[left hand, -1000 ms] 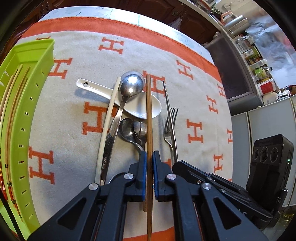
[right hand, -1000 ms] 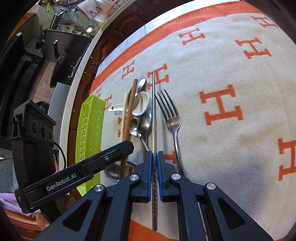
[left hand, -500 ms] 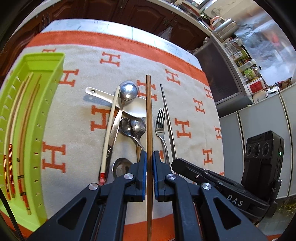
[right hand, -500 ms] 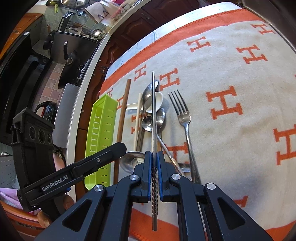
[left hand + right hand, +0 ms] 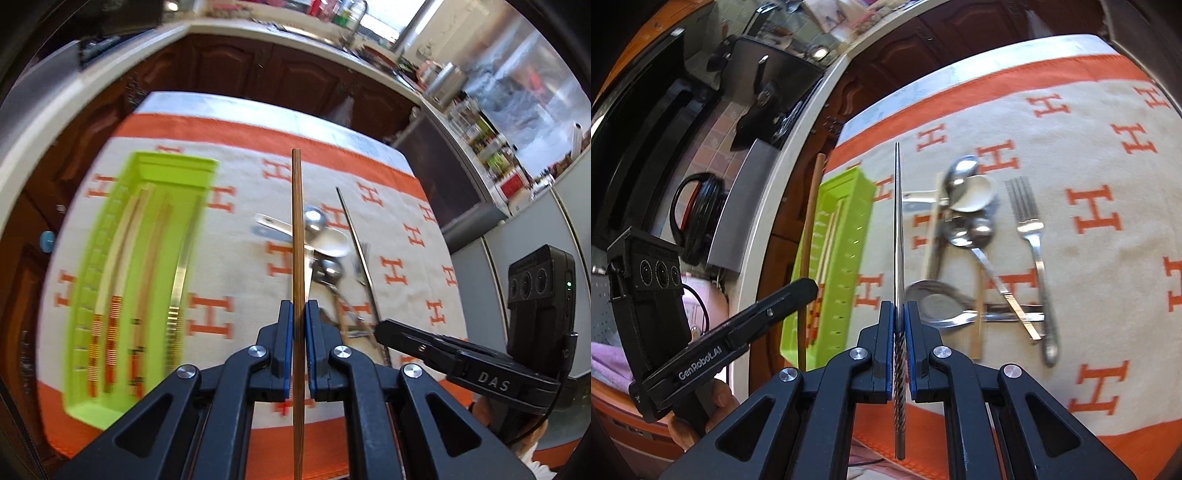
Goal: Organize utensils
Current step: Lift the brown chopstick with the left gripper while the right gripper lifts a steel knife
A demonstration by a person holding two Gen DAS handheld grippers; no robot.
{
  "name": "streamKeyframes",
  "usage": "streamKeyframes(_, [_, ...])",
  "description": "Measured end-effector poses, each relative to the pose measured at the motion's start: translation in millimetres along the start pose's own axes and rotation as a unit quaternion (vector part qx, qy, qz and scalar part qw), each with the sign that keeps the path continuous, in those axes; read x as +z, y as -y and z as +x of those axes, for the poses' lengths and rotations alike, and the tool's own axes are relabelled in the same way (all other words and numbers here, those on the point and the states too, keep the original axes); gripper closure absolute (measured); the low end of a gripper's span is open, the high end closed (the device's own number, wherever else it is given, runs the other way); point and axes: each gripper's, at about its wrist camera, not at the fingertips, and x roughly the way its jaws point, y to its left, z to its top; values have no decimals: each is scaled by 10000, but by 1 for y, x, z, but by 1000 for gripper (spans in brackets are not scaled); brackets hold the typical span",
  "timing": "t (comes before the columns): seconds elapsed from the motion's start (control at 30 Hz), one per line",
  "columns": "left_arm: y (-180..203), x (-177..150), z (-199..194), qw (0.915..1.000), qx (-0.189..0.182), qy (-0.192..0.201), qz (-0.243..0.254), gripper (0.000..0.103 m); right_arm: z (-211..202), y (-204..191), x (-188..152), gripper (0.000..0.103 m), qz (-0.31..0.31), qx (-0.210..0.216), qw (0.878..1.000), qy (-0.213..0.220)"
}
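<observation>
My left gripper [image 5: 298,310] is shut on a brown wooden chopstick [image 5: 296,229], held above the cloth and pointing away. My right gripper [image 5: 899,312] is shut on a thin metal chopstick [image 5: 898,221] with a twisted grip end. In the left wrist view the metal chopstick [image 5: 357,251] and the right gripper [image 5: 384,326] appear at right. In the right wrist view the wooden chopstick [image 5: 809,236] shows at left. A lime-green tray [image 5: 184,177] lies left of both, holding several chopsticks [image 5: 118,295]. Spoons [image 5: 964,229], a white ladle spoon [image 5: 975,192] and a fork [image 5: 1030,236] lie on the cloth.
The table carries a cream cloth [image 5: 1108,258] with orange H letters and an orange border. Dark wooden cabinets [image 5: 258,70] and a pale counter edge stand behind. A person's fingers [image 5: 716,402] hold the left gripper's handle. A pale chopstick [image 5: 932,229] lies among the spoons.
Both grippers have risen off the cloth with their chopsticks and shifted left toward the green tray. The utensil pile now looks smaller and farther away.
</observation>
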Motion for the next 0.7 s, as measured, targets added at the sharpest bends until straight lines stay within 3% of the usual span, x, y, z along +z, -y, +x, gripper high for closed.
streamKeyframes(0.27, [-60,1,-25,9988,308,239,-302,99,29,-70,5,97,-319,14,9993,-193])
streamKeyframes(0.5, [-89,2,-23,9964,761,317,-175,99,81,-101,23,97,-62,-18,9993,-372])
streamKeyframes(0.7, [-108,8,-9,9959,859,233,-168,99,127,-113,31,97,151,-216,9986,-462])
